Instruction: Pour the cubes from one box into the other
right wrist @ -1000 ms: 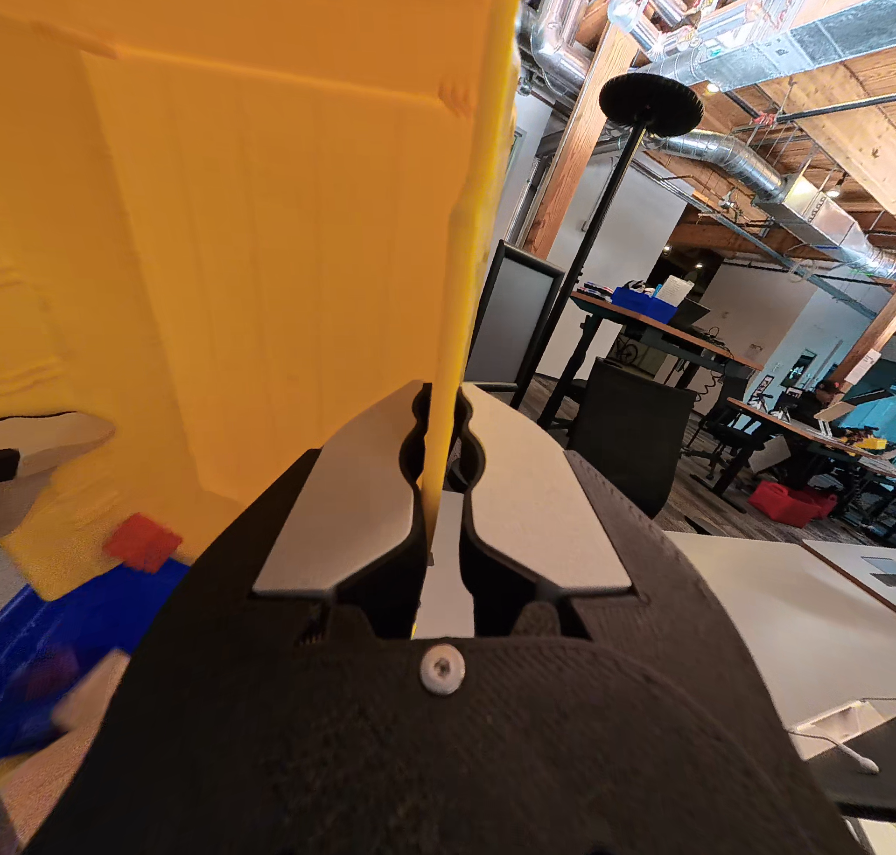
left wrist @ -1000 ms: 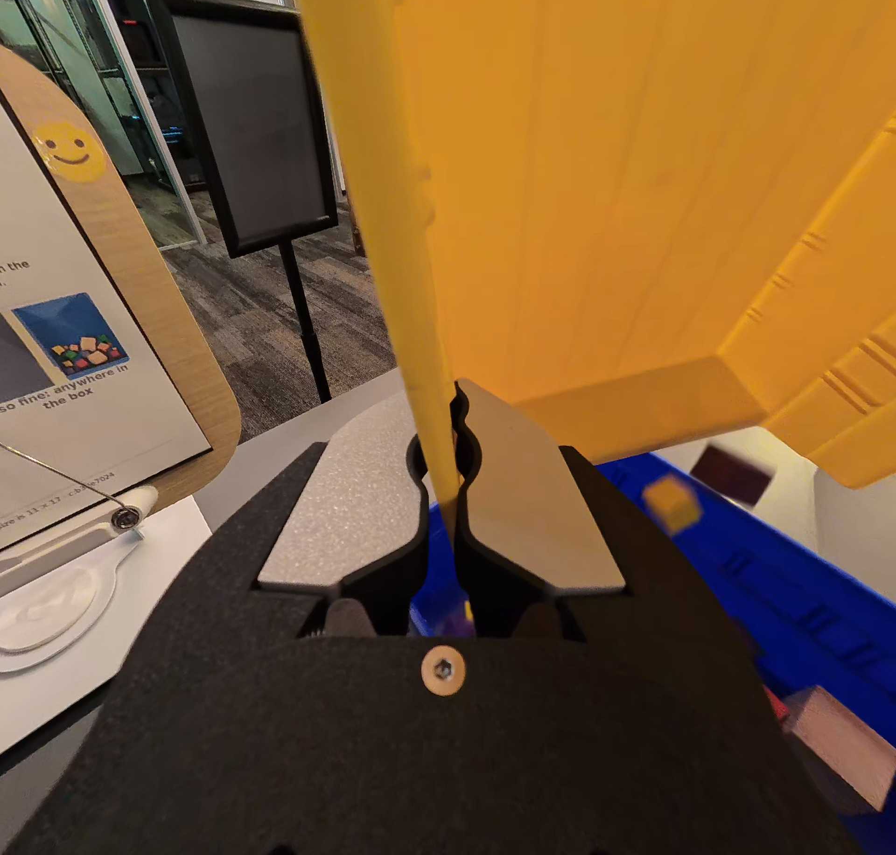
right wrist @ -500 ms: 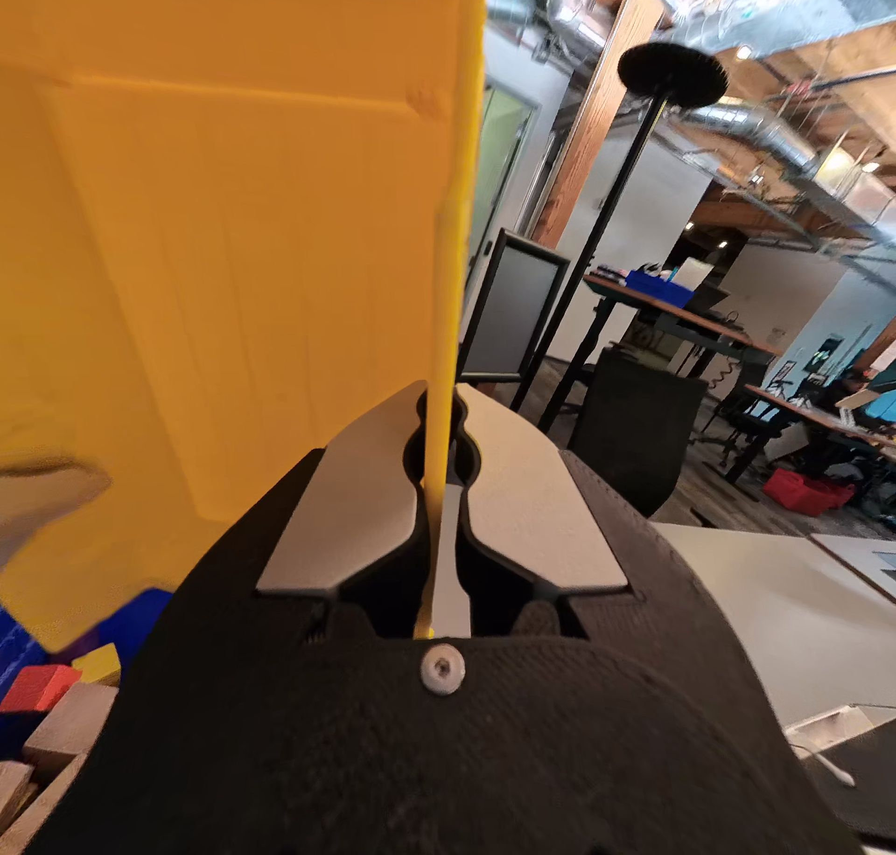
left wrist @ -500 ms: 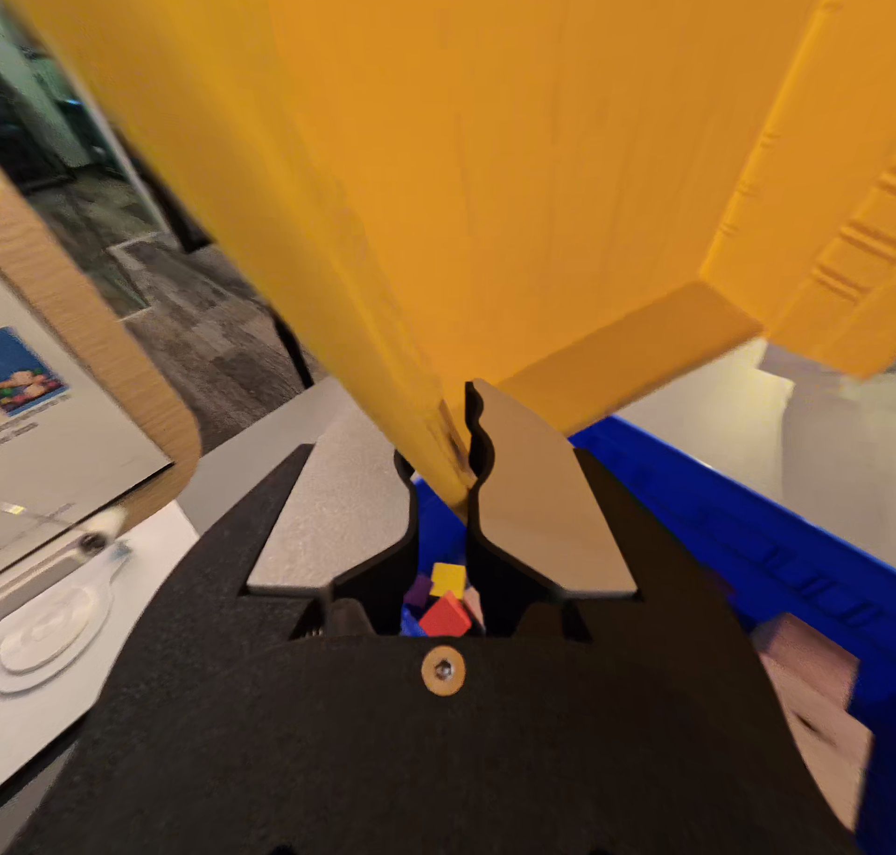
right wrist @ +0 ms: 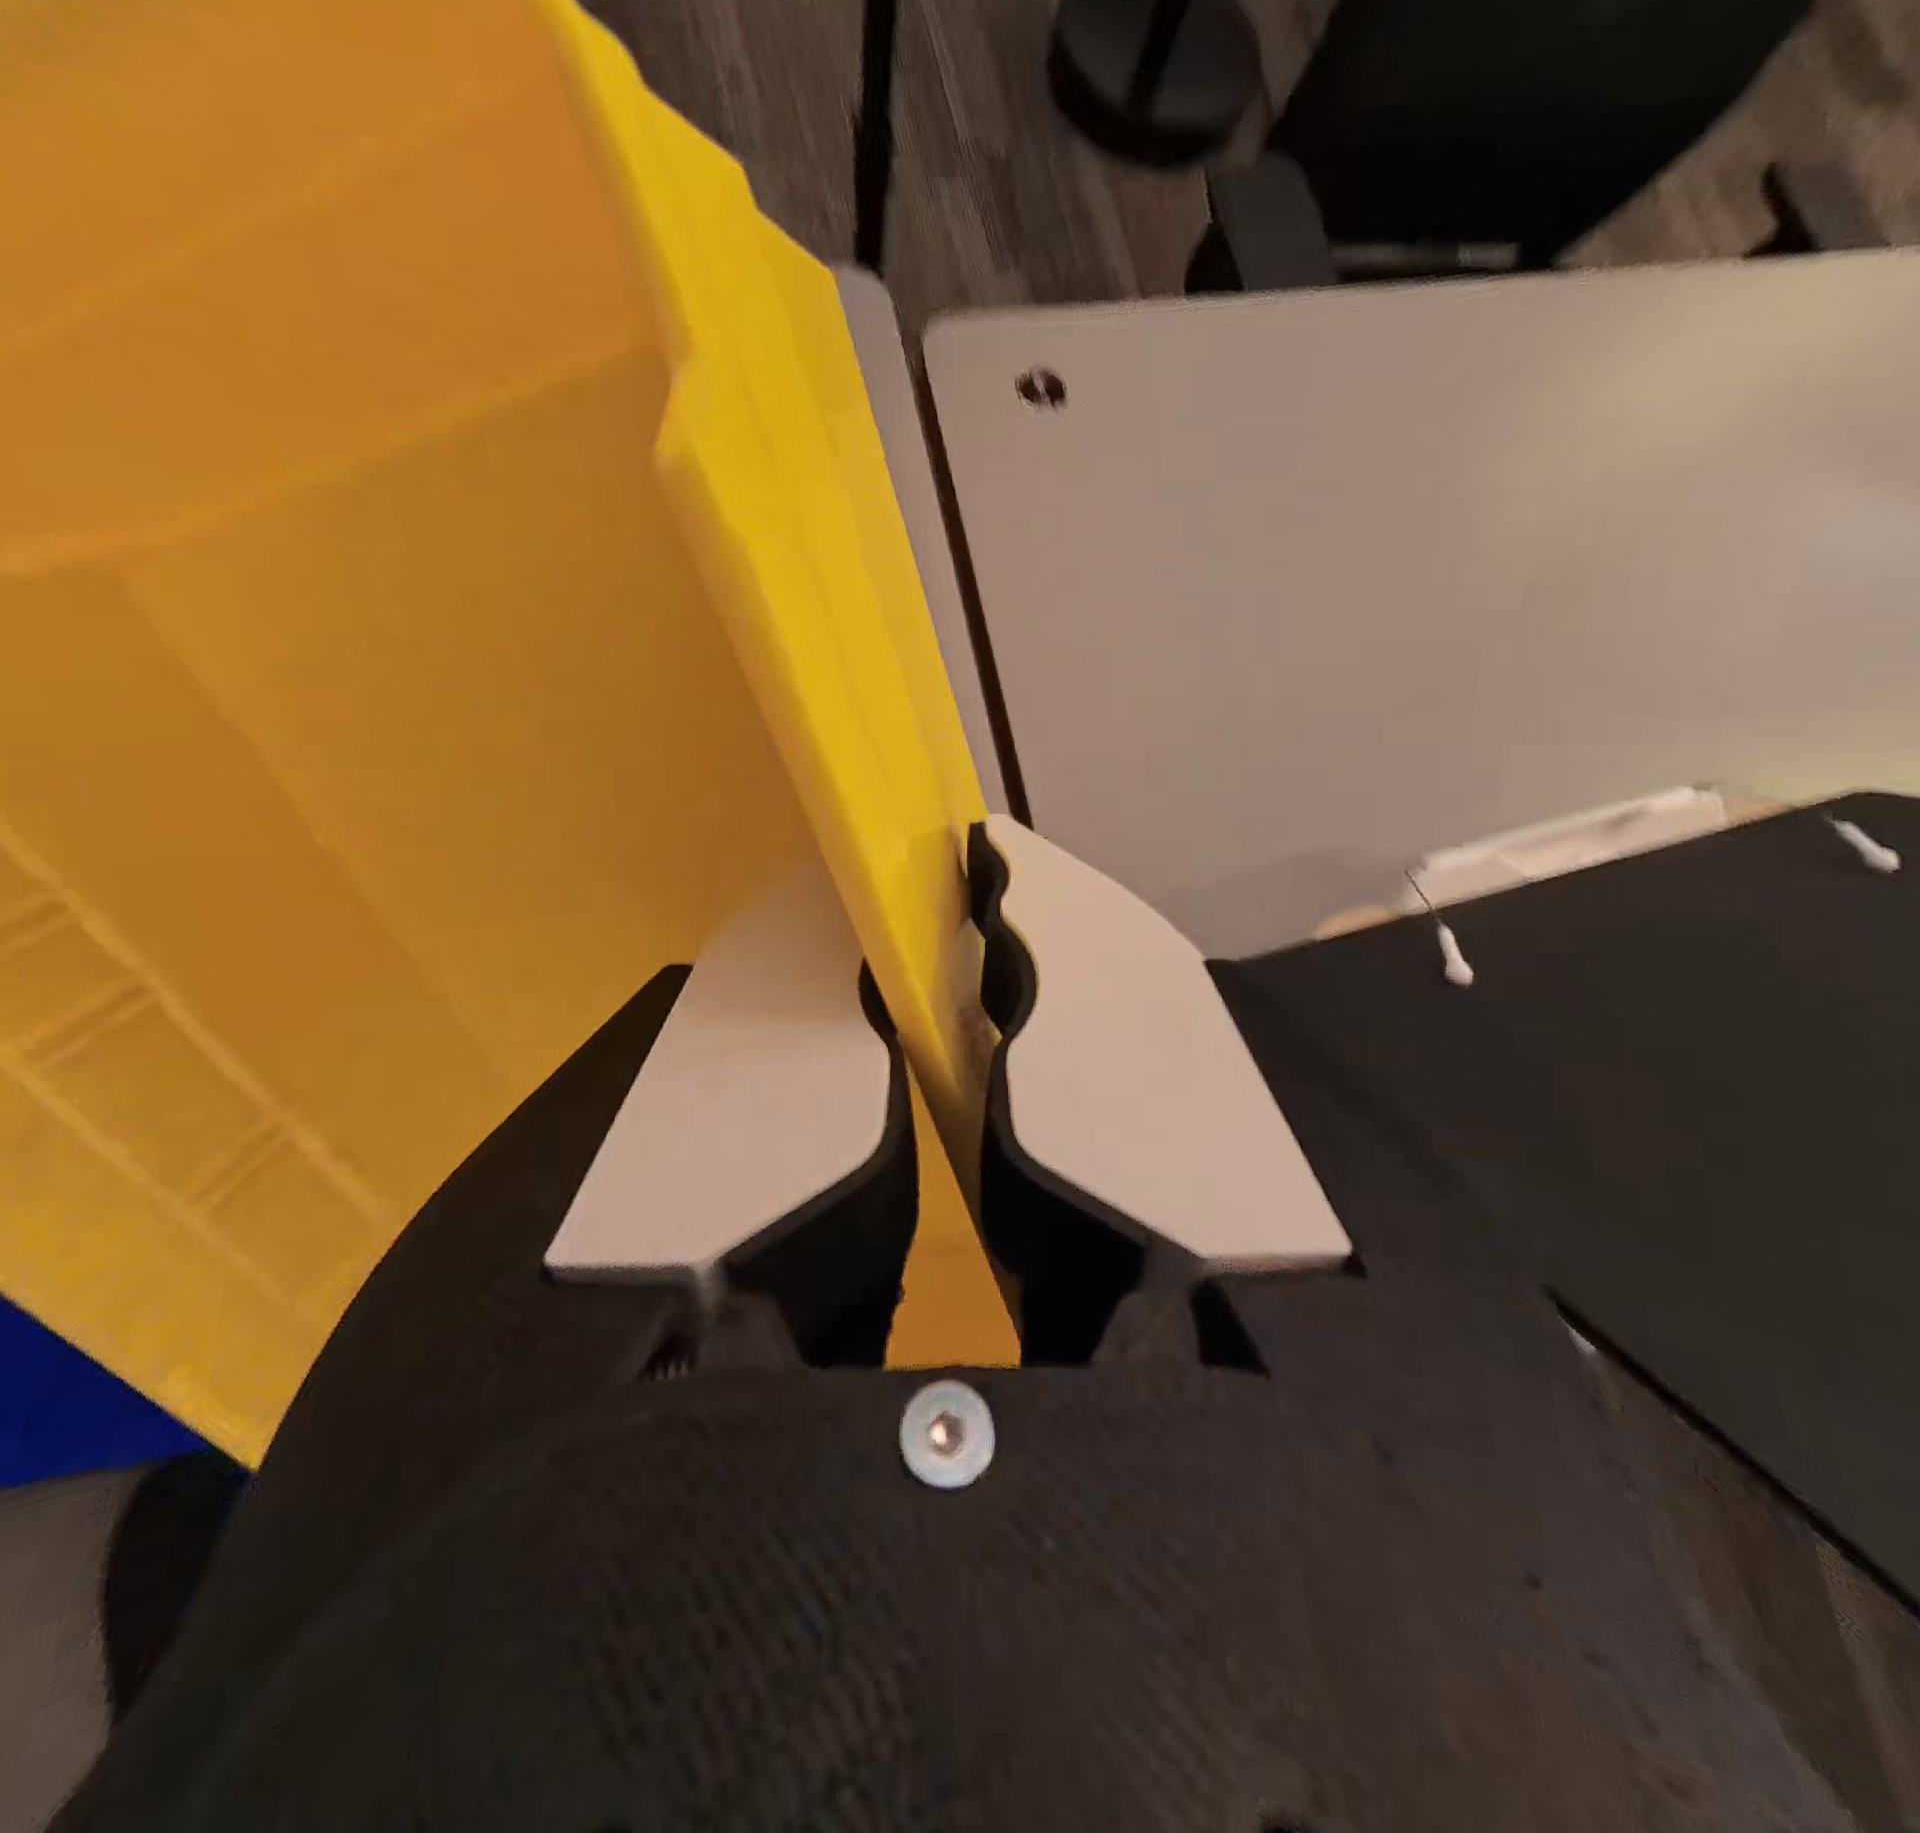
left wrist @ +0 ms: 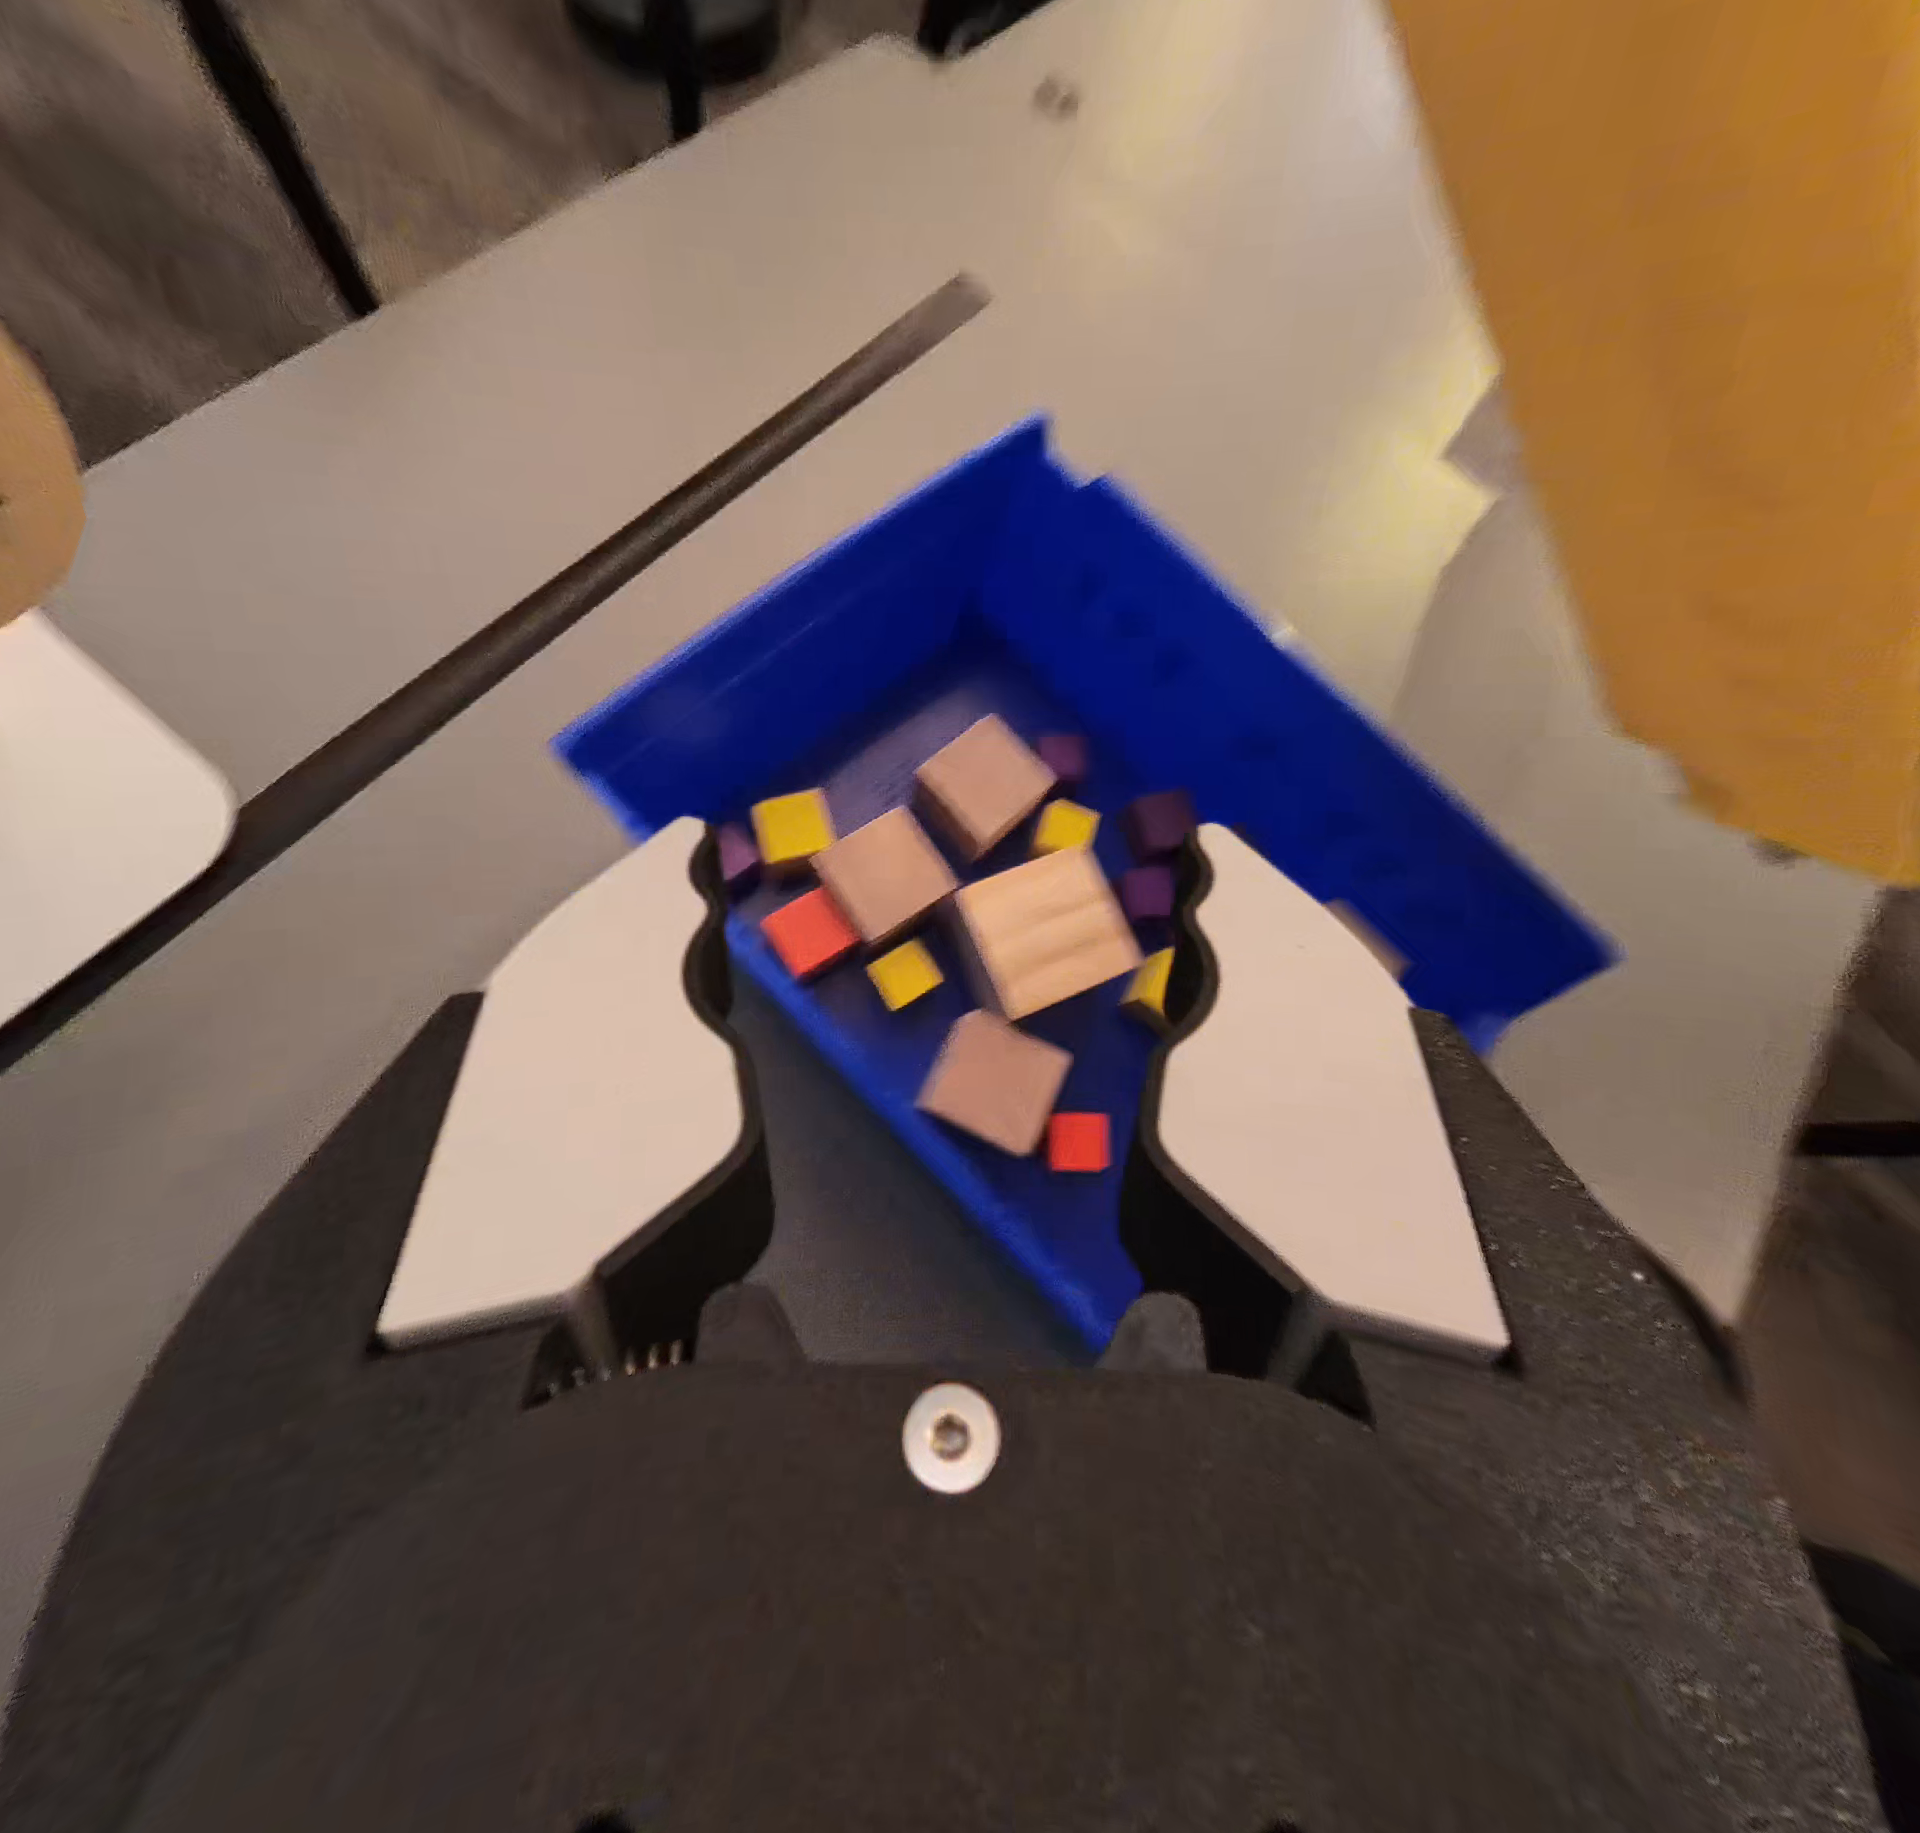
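A blue box [left wrist: 1288,713] sits on the grey table and holds several cubes [left wrist: 1044,926]: large plain wooden ones and small red, yellow and purple ones. My left gripper [left wrist: 945,879] is open and empty, above the blue box and looking down into it. The yellow box [right wrist: 343,640] is empty inside and tilted. My right gripper [right wrist: 935,910] is shut on its side wall. In the left wrist view the yellow box [left wrist: 1704,349] fills the upper right, above and to the right of the blue box. A corner of the blue box [right wrist: 62,1420] shows at the right wrist view's lower left.
The grey table [left wrist: 582,401] has a dark seam [left wrist: 582,578] across it. A white pad [left wrist: 94,807] lies at the left. A black mat [right wrist: 1662,1108] lies at the right in the right wrist view. Round black stand bases [right wrist: 1153,69] are on the floor beyond the table edge.
My left gripper has let go of the yellow box's wall and opened, now looking down into the blue box. The cubes have landed there. The right gripper has tipped downward, still holding the yellow box.
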`<state>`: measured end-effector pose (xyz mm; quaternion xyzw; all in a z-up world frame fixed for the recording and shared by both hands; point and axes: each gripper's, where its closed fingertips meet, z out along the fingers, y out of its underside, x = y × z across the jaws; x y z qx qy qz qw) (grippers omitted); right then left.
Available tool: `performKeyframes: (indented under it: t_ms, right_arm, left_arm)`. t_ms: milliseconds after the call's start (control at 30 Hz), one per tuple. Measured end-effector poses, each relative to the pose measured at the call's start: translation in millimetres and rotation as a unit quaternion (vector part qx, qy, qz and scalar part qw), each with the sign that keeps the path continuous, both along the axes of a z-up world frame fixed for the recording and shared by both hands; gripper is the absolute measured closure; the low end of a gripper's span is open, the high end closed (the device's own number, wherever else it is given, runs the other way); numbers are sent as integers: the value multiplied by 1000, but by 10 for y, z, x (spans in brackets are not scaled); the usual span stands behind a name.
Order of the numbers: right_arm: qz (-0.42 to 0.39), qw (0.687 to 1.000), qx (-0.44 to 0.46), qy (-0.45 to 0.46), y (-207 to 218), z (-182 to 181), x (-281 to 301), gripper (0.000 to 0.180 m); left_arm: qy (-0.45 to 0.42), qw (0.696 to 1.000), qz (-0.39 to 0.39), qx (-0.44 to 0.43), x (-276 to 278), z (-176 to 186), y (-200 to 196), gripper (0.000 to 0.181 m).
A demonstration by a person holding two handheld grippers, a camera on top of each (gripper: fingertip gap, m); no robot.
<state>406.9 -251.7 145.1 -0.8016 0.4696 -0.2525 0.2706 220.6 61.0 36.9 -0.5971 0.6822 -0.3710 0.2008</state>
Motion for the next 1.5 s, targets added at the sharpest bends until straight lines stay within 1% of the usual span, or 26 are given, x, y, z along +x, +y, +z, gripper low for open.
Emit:
performKeyframes:
  t_ms: [33,67,133,200,233,267,367,400,467,533,567,633,733,767,833,867,967,1067,1167,1333,1500]
  right_arm:
    - [-3,1000,-13,12,-78,-142,14,172]
    - [-5,999,-23,25,-137,-292,24,172]
    - [-7,998,-45,45,-215,-574,35,171]
    - [-10,996,-71,51,-290,-796,63,171]
    - [-12,995,-75,59,-322,-898,72,171]
    - [-12,995,-77,67,-352,-999,81,171]
    - [-10,993,-63,102,-431,-1267,77,172]
    - [-8,991,-52,119,-446,-1343,54,171]
    - [-5,989,-33,143,-475,-1451,20,172]
    - [-8,988,-22,156,-512,-1513,0,172]
    - [-10,987,-18,162,-530,-1539,-11,172]
    - [-11,984,-19,176,-568,-1595,-37,172]
    - [-16,979,-19,204,-609,-1708,-82,172]
    - [-19,977,-16,213,-611,-1753,-100,172]
    - [-21,972,-8,234,-590,-1846,-147,172]
    - [-20,969,-4,244,-564,-1896,-176,172]
    - [-14,961,13,274,-429,-2046,-263,171]
    - [-10,956,31,292,-259,-2154,-301,171]
    - [-9,952,44,303,-72,-2196,-311,170]
    - [5,954,43,298,275,-2143,-258,169]
    - [15,952,49,302,688,-2129,-231,169]
  left_arm:
    - [13,1000,14,24,2,-137,144,95]
    - [35,998,24,39,-15,-275,248,96]
    - [104,994,25,3,-87,-540,252,96]
    - [178,983,19,-36,-168,-733,191,97]
    - [203,979,16,-31,-189,-807,194,100]
    - [224,974,11,-9,-209,-885,218,107]
    - [250,965,-3,79,-212,-1080,299,118]
    - [264,960,-8,88,-228,-1147,285,118]
    - [307,949,-15,62,-287,-1273,181,116]
    - [339,940,-23,24,-327,-1329,58,130]
    - [349,936,-32,23,-335,-1349,23,133]
    - [359,931,-42,50,-339,-1380,28,128]
    - [380,922,-40,60,-366,-1384,58,131]
    - [392,918,-39,49,-381,-1377,68,136]
    - [426,904,-31,13,-433,-1350,91,154]
    - [439,898,-31,2,-462,-1337,116,160]
    - [449,893,-37,5,-512,-1321,220,165]
    - [460,887,-34,21,-600,-1319,391,166]
    - [469,883,-16,31,-728,-1324,659,168]
    - [478,877,22,44,-1088,-1322,1305,168]
    - [481,874,67,23,-1609,-1316,2025,170]
